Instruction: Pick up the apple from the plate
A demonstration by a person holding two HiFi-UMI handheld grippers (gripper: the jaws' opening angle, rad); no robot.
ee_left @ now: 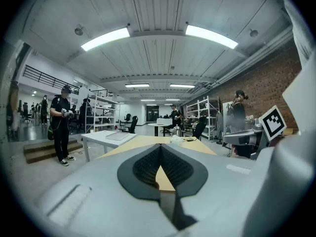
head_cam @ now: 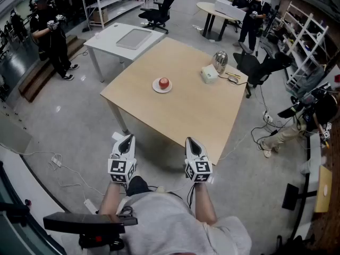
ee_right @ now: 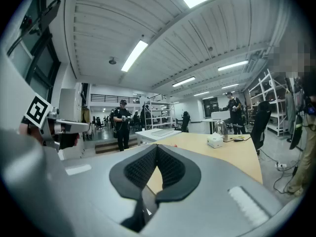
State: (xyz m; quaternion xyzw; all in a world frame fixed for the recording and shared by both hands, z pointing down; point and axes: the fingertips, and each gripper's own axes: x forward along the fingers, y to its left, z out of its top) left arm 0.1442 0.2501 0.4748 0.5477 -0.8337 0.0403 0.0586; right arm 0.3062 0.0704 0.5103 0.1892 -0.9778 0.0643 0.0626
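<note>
A red apple (head_cam: 164, 82) sits on a small white plate (head_cam: 158, 88) near the middle of the light wooden table (head_cam: 186, 116). Both grippers are held side by side in front of the table's near edge, well short of the plate. My left gripper (head_cam: 126, 138) has its jaws closed together with nothing between them, and so does my right gripper (head_cam: 192, 141). In the left gripper view the closed left gripper (ee_left: 161, 149) points over the tabletop (ee_left: 148, 141). The right gripper view shows the right gripper (ee_right: 157, 149) shut, aimed level across the same tabletop (ee_right: 222, 152).
A white box (head_cam: 209, 75) and a shiny metal kettle (head_cam: 220, 61) stand at the table's far right. A white table (head_cam: 133, 37) with a grey tray is behind on the left. Black office chairs (head_cam: 260, 68), standing people (head_cam: 50, 33) and floor cables (head_cam: 58, 163) surround the table.
</note>
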